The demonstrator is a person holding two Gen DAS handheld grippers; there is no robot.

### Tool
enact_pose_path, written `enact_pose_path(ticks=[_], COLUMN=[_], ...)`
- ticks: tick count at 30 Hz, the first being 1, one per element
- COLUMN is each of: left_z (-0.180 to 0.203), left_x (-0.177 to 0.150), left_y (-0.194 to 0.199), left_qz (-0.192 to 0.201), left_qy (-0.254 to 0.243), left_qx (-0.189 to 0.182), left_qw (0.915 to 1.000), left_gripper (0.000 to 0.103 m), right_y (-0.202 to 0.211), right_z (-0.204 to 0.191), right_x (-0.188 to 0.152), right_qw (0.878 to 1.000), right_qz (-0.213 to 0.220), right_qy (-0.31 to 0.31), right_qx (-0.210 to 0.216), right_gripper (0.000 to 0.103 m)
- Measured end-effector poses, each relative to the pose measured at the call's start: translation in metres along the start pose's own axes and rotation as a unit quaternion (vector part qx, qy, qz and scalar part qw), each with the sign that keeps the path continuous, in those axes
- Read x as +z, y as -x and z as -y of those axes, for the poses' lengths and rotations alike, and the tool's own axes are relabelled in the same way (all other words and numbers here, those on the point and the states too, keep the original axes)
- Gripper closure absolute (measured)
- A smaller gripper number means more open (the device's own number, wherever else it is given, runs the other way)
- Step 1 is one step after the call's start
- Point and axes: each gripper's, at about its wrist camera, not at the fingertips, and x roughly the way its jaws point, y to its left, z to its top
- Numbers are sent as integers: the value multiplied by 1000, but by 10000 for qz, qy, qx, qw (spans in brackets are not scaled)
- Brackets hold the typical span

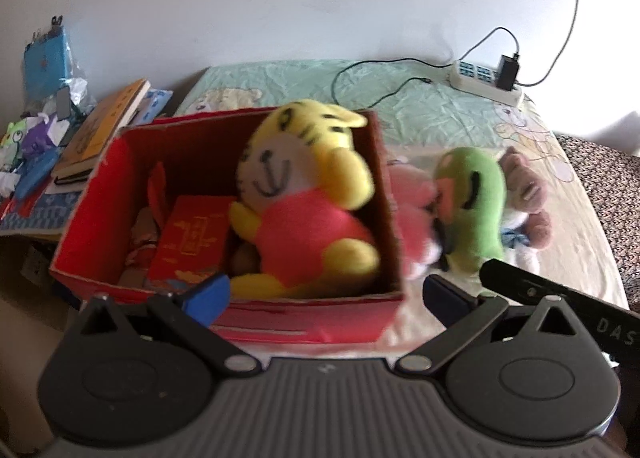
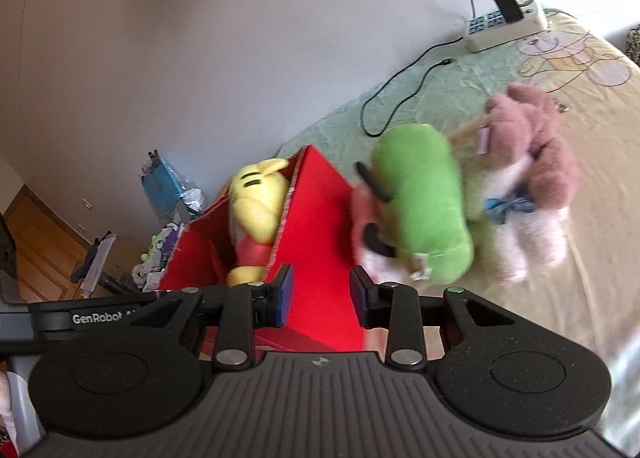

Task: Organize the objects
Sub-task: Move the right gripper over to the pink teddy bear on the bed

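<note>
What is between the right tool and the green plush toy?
Nothing visible. The right tool is empty, and the green plush toy lies just ahead on the bed, beside the red box.

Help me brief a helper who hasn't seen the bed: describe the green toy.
Find the red box on the bed. Three soft toys lie just outside its right wall. The green toy is the middle one, between a pink toy and a mauve bear.
</note>
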Motion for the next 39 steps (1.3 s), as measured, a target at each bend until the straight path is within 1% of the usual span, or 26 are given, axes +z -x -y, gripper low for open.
enact_pose_path(ticks=[7,14,20,23,27,33,36,39], left_z=[38,63,85,96,107,123,128,130], left_x=[-4,-6,-6,-7,-9,-15,-17,-17], left_y=[1,-1,-6,-8,-18,-34,-42,-48], left_qz=[16,-17,-78,-87,-228,-387,-454,-447], left_qy=[-88,-191,-374,-470,-468,-496,-534,-582], left_qx=[-40,-45,-172,-271,-476,-662,-781,-952], left_qw=[10000,9998,9991,9985,9975,9958,9945,9928], left_gripper=[1,1,1,1,1,1,1,1], right_y=[16,26,31,32,35,40,40,34], right_z=[23,44,60,69,85,106,112,111], right_x=[8,14,21,23,27,34,46,63], right_qw=[9999,9998,9995,9992,9986,9978,9976,9979], right_qz=[-69,-87,-92,-89,-108,-60,30,145], right_qy=[-11,-170,-261,-340,-472,-488,-382,-257], right_qx=[-89,-109,-144,-181,-231,-451,-572,-583], right_gripper=[69,69,69,68,68,68,68,67])
